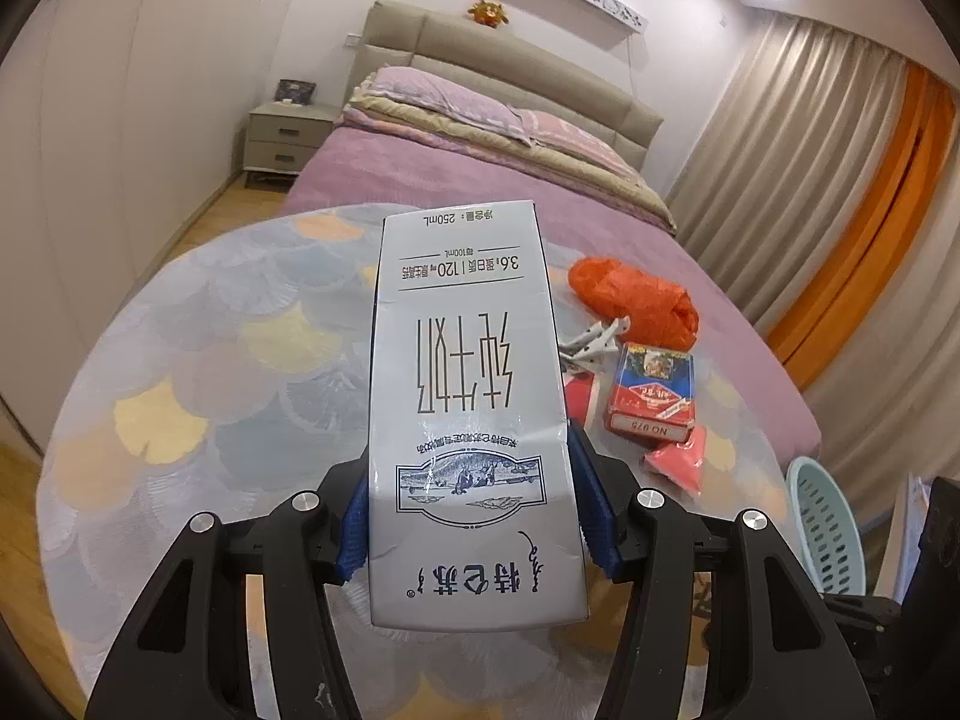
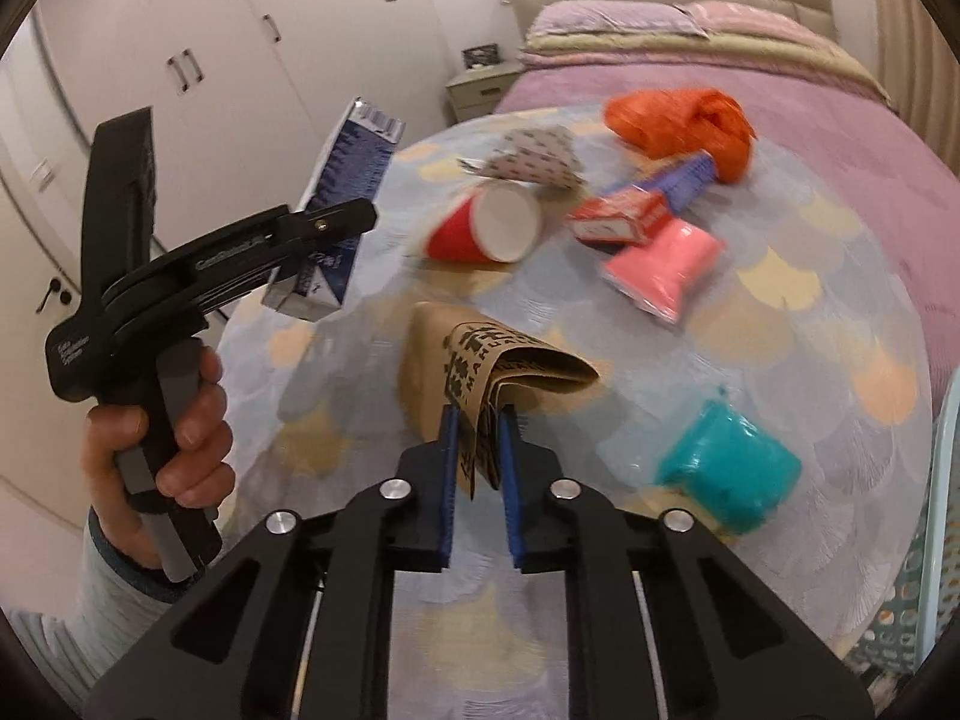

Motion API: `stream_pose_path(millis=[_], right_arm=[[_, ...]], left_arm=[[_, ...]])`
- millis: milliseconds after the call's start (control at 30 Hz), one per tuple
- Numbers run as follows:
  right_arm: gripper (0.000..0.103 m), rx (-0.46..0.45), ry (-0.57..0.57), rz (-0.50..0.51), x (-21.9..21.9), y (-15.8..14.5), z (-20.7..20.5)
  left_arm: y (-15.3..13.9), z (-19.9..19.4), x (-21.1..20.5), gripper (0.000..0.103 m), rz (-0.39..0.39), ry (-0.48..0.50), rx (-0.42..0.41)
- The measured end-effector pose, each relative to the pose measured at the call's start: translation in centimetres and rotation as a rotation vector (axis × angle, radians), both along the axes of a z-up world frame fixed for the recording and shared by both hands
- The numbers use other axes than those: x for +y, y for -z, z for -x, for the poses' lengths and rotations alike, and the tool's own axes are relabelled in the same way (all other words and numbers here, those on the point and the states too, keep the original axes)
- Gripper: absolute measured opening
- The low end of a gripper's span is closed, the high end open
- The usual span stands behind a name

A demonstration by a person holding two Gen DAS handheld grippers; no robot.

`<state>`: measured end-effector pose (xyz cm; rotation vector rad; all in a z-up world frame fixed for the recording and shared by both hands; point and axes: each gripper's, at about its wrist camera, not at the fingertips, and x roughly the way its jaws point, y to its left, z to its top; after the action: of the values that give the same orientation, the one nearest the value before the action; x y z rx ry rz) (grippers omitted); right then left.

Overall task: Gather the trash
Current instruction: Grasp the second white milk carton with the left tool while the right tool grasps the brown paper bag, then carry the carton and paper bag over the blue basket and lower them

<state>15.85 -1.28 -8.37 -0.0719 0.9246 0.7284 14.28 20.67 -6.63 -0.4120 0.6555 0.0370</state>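
Note:
My left gripper (image 1: 471, 510) is shut on a white milk carton (image 1: 468, 396), held above the round table (image 1: 198, 360). The right wrist view shows that same gripper (image 2: 336, 222) and carton (image 2: 342, 192) at the left, with a hand on the handle. My right gripper (image 2: 480, 438) is shut on a folded brown paper bag (image 2: 474, 360) with black print, its blue pads pressing the fold. On the table lie a red paper cup (image 2: 486, 228), an orange plastic bag (image 2: 684, 114), a red card box (image 2: 624, 216), a pink packet (image 2: 666, 264) and a teal wrapper (image 2: 726, 462).
A pale teal slotted basket (image 1: 828, 534) stands off the table's right edge, also the basket (image 2: 936, 540) at far right. White clips (image 1: 591, 342) and a patterned grey paper (image 2: 534, 156) lie near the cup. A purple bed (image 1: 480, 180) sits behind; wardrobes line the left wall.

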Motion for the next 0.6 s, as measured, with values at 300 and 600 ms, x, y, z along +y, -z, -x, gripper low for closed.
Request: stream_pose_path(millis=[300,600], right_arm=[[0.011,-0.043,-0.040,0.038,2.0,-1.0,1.3],[0.011,0.006,-0.014,0.045,3.1,-0.4,0.1]], left_arm=[[-0.3,1.2,0.9,0.054,0.014,-0.015,-0.015],[-1.1,2.0,0.9,0.054,0.002,-0.002,-0.038]])
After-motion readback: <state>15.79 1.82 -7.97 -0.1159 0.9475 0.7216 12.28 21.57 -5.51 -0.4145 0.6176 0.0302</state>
